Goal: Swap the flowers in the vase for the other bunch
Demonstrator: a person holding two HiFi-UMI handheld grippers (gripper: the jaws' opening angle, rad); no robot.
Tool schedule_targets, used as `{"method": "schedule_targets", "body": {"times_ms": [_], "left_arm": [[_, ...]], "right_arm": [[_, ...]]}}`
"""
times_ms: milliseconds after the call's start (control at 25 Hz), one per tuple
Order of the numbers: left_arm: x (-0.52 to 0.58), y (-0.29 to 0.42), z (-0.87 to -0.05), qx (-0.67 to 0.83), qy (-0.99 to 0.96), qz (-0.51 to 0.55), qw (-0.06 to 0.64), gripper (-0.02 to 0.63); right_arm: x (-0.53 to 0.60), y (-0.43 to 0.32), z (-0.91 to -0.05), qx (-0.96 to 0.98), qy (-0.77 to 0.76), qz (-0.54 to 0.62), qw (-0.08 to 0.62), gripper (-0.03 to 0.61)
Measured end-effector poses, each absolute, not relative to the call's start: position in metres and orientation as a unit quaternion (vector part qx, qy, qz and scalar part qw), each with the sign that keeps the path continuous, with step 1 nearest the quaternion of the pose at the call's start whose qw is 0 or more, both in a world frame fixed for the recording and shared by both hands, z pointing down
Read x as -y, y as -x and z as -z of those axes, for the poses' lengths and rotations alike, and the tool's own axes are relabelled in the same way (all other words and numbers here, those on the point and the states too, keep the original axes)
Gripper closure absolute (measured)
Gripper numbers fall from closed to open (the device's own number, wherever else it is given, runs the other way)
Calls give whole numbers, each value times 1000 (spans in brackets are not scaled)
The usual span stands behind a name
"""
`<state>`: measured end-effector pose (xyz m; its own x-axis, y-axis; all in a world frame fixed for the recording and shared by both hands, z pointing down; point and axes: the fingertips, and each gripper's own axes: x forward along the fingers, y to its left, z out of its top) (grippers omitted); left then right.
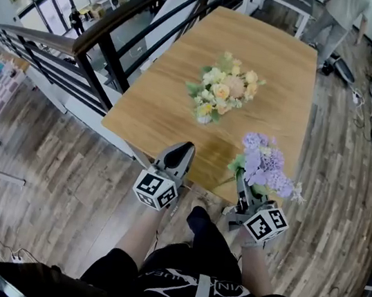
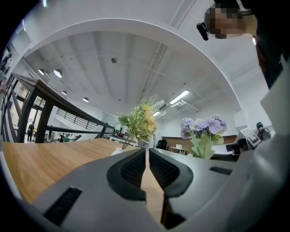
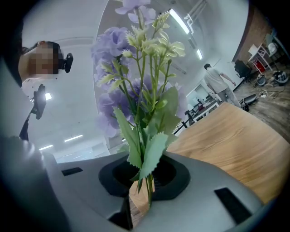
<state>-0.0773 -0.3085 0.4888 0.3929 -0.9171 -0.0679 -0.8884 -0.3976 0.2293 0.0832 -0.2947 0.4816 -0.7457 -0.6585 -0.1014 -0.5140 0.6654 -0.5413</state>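
- A light wooden table [image 1: 158,105] fills the middle of the head view, seen from above; every place below is given relative to it.
- Near the table's middle stands a bunch of yellow, peach and cream flowers [image 1: 225,87]. From above, the blooms hide the vase.
- In the left gripper view, this bunch's stems run down into a white vase [image 2: 118,151] on the tabletop.
- The right gripper [image 1: 242,185] is over the table's near edge, towards its right corner. Its jaws pinch the green stems of a purple bunch [image 1: 265,165], held upright with the blooms above the tabletop.
- The right gripper view shows the stems and toothed leaves caught between the dark pads [image 3: 170,174].
- The left gripper [image 1: 186,148] is at the same near edge, to the left of the purple bunch. Its jaws are pressed together with nothing between them, and only a thin slit shows.
- The left gripper points across the table towards the flowers in the vase.
- A dark railing [image 1: 106,34] runs along the table's left side.
- Wood plank flooring [image 1: 62,181] lies around the table.
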Motion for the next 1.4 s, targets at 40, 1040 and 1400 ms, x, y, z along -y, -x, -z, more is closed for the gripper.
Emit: {"method": "schedule_targets", "body": {"times_ms": [40,1040,1400], "left_arm": [[316,79,-491,545,-830,91,77,600],[445,91,-513,574,-819,-13,-11,409],[478,82,-512,566,-822,-45,-38,370]], "right_arm": [[301,-83,-484,-900,326,249,145,511],[391,-68,-508,-893,299,300,154,511],[401,-61,-511,-888,296,315,158,511]]}}
